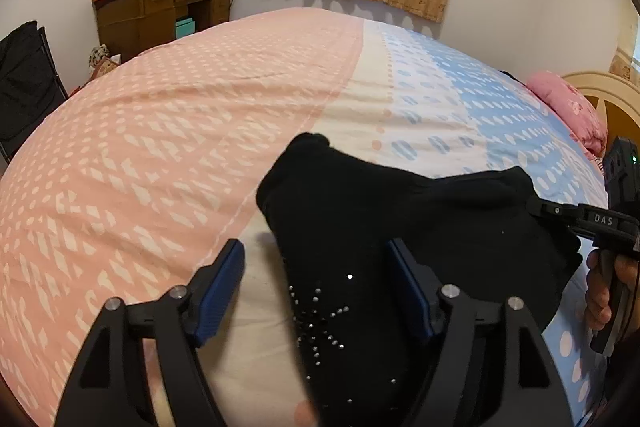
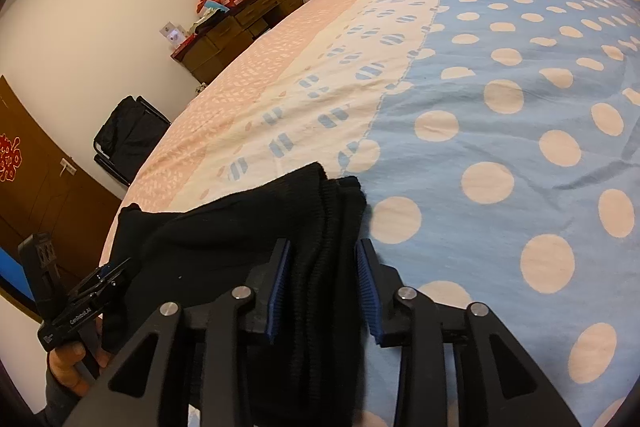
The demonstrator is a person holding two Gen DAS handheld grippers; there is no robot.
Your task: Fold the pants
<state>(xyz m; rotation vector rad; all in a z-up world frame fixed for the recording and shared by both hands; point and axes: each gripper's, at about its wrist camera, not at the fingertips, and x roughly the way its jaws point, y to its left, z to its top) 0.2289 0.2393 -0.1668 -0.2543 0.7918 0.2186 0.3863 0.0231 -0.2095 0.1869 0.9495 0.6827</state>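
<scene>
Pants: the black pants [image 1: 384, 227] lie bunched in a partly folded heap on the bedspread [image 1: 160, 147], on its cream band between the pink and blue parts; a rhinestone star [image 1: 320, 323] shows on the near layer

Left gripper: the left gripper [image 1: 316, 291] hovers over the pants' studded edge with its blue pads [image 1: 220, 291] spread wide; nothing is pinched between them, so it is released

Right gripper: the right gripper [image 2: 324, 291] straddles the stacked ribbed edges at the other end of the pants; the pads [image 2: 366, 291] stand apart with cloth between them; whether they actually press the fabric I cannot tell

Step, as I judge it: gathering both ends of the pants for the next fold

Doing it well: catch every layer at each end before lifting; keep both ends level; lay the fold flat and square on the pants' own outline; smooth the bulge in the middle
</scene>
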